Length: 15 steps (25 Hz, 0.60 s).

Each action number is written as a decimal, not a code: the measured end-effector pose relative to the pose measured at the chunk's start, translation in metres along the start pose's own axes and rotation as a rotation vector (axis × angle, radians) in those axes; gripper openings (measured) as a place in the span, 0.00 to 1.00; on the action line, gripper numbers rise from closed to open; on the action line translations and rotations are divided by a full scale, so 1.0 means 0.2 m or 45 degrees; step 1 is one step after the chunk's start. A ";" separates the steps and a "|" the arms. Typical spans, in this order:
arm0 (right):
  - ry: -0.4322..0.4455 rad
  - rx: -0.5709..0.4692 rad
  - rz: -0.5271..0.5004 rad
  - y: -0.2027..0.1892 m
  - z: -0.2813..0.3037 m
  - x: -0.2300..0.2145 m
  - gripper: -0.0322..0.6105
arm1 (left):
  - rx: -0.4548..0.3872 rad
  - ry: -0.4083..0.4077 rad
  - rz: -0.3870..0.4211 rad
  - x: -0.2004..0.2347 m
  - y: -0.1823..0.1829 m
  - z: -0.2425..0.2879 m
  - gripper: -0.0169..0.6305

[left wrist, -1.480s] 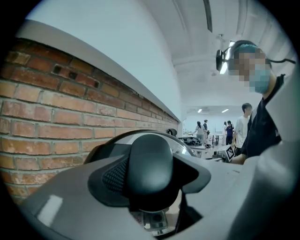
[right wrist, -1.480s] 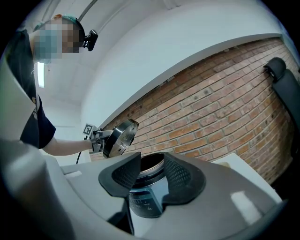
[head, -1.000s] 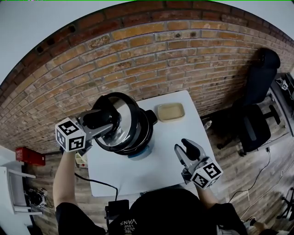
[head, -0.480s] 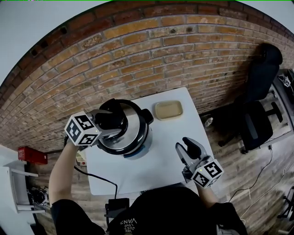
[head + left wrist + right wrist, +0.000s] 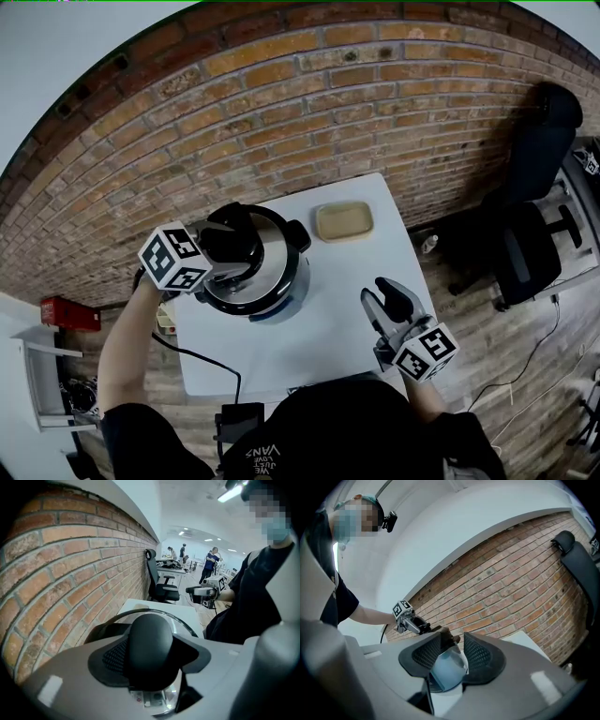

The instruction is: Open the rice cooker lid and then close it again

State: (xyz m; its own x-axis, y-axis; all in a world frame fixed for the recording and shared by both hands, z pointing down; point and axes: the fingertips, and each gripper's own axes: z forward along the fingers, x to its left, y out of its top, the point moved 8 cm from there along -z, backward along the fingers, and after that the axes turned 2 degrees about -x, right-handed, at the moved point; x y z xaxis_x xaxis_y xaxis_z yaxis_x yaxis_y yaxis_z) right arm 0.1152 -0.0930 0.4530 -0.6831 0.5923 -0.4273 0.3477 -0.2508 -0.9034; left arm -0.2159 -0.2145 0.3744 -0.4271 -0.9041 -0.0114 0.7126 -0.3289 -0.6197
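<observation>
Fingers [image 5: 70, 672] of the left gripper [image 5: 228, 246] clamp the lid [image 5: 274, 251] knob [image 5: 149, 644], lid lying on the cooker [image 5: 281, 292] (left of centre, white table [image 5: 347, 309]); right gripper [image 5: 392, 302], lower right, holds its 2 fingers apart, empty.

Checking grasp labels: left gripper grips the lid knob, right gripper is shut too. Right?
Not quite: the right gripper is open, empty, per the right gripper view. The left gripper does grip the lid knob.

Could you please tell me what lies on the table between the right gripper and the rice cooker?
Nothing does: in the head view, only bare white table separates the right gripper from the rice cooker.
</observation>
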 end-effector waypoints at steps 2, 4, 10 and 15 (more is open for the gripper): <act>0.002 0.002 0.002 0.00 0.00 -0.01 0.27 | 0.014 0.002 0.001 0.01 0.00 0.01 0.46; 0.007 0.003 0.003 0.00 0.02 -0.02 0.27 | 0.019 0.005 0.002 0.01 -0.01 0.01 0.46; 0.018 0.011 0.008 -0.01 0.05 -0.01 0.27 | 0.024 -0.008 -0.002 0.03 -0.02 0.03 0.46; 0.007 0.010 0.010 -0.01 0.05 -0.01 0.27 | 0.013 -0.032 0.012 0.04 -0.02 0.03 0.46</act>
State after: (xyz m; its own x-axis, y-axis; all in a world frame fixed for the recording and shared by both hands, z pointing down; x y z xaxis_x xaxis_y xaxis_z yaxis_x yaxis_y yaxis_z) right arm 0.1087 -0.1015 0.4554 -0.6766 0.5947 -0.4342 0.3479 -0.2615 -0.9003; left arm -0.2183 -0.2228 0.3814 -0.4062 -0.9138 0.0028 0.7222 -0.3229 -0.6116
